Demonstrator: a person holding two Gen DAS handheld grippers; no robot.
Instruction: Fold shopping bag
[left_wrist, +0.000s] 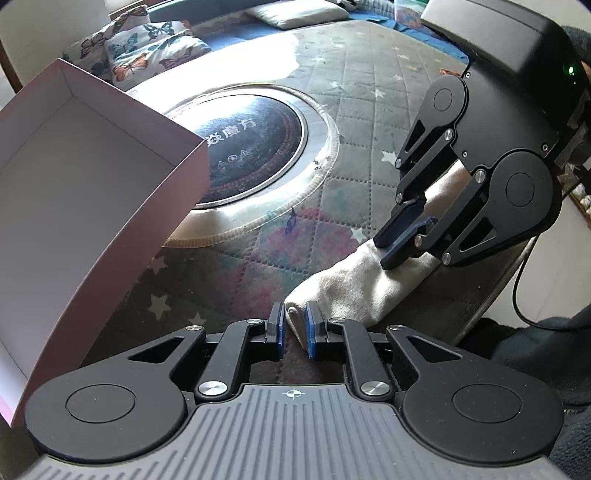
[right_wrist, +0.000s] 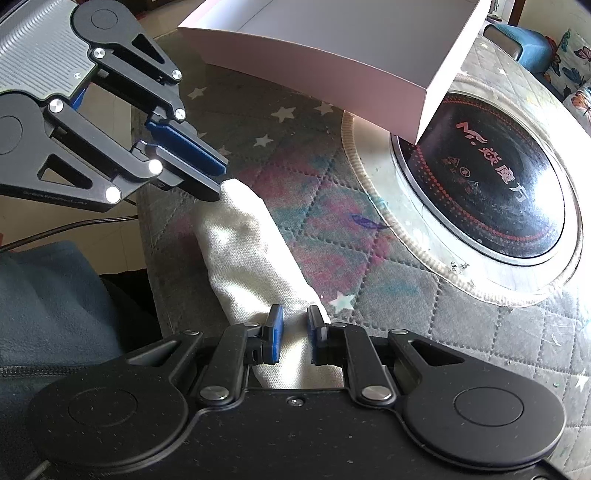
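Left wrist view: the left tool sits at the bottom centre of the frame, its blue pads a narrow gap apart around the near tip of the shopping bag. The cloth fills that gap, but whether the pads actually press on it I cannot tell. The bag is a cream cloth bundle, already folded or rolled into a long narrow strip, running from bottom centre up toward the right. There the right tool comes down on its far end, pads nearly together and pinching the cloth. An open pink box leans in from the left, partly over a round dark cooktop set in the quilted surface.

Right wrist view: the right tool is at the bottom centre, pads narrowly apart with the bag squeezed between them. The strip runs up and left to the left tool, whose tips meet the bag's far tip in the upper left. The box fills the top of the frame and the cooktop lies at right.

The risk, as I judge it, is at the left end: a weak hold on only the tip could slip, letting the bundle spring open and undo the fold. Pulling the ends apart could also unroll it.
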